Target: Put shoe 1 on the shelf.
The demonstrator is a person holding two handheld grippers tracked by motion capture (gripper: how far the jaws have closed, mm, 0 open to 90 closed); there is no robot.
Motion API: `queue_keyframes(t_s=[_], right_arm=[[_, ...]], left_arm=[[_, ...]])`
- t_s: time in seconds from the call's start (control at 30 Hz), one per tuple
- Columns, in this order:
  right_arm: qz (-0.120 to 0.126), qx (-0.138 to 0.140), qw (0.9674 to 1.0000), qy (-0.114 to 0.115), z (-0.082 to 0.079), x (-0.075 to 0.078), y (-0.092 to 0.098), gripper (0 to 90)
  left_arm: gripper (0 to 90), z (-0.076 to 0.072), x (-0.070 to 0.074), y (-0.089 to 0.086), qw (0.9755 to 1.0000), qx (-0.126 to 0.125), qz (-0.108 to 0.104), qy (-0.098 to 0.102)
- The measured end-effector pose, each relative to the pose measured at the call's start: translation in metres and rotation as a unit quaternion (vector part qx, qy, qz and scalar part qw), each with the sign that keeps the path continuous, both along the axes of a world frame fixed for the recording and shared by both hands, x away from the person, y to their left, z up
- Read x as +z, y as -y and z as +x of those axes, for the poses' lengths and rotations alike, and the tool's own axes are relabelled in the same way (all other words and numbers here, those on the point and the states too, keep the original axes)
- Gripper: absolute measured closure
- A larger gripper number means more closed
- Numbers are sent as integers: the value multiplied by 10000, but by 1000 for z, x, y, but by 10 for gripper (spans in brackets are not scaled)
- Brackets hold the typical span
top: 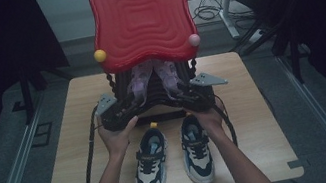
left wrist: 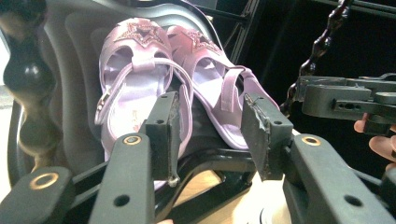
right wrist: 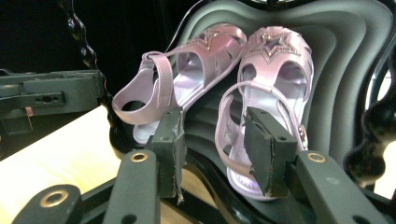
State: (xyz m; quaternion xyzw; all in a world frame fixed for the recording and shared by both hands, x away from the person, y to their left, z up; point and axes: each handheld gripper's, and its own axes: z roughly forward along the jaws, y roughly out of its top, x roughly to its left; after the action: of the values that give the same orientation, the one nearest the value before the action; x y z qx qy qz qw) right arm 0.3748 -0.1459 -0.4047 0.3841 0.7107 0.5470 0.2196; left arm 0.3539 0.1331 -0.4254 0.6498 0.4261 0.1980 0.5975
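Two glossy lilac star-trimmed sandals (left wrist: pixel 154 79); both grippers' (left wrist: pixel 210 135) (right wrist: pixel 215 149) padded fingers gape, gripping nothing.

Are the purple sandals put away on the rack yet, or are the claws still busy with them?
Done: both purple sandals lie on the black shelf under the red top. In hand: each claw, left claw and right claw, sits at a sandal's heel, not squeezing it. Left: the sneakers wait on the table.

A pair of dark blue, white and teal sneakers (top: pixel 172 157) is seen side by side on the pale wooden surface (top: pixel 250 106), toes turned toward the near edge. Grey carpeted floor (top: pixel 4 150) is seen around it.
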Motion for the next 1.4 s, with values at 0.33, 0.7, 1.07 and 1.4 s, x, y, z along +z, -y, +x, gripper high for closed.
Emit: queue_keyframes(t_s=[0.33, 0.7, 1.07, 1.4], right_arm=[[-91, 72, 9999, -24, -11, -9, 9, 584], [-38, 207, 9998, -55, -27, -19, 19, 578], [-38, 311, 9995, -56, -46, -27, 34, 569], [-146, 253, 9995, -132, -58, -41, 52, 567]], left_arm=[[578, -13, -8, -4, 9998, -75, 6, -160], [576, -29, -14, -11, 9995, -113, -41, -279], [573, -44, -24, -28, 9989, -134, -18, -446], [574, -56, -34, -44, 9980, 8, 187, -602]])
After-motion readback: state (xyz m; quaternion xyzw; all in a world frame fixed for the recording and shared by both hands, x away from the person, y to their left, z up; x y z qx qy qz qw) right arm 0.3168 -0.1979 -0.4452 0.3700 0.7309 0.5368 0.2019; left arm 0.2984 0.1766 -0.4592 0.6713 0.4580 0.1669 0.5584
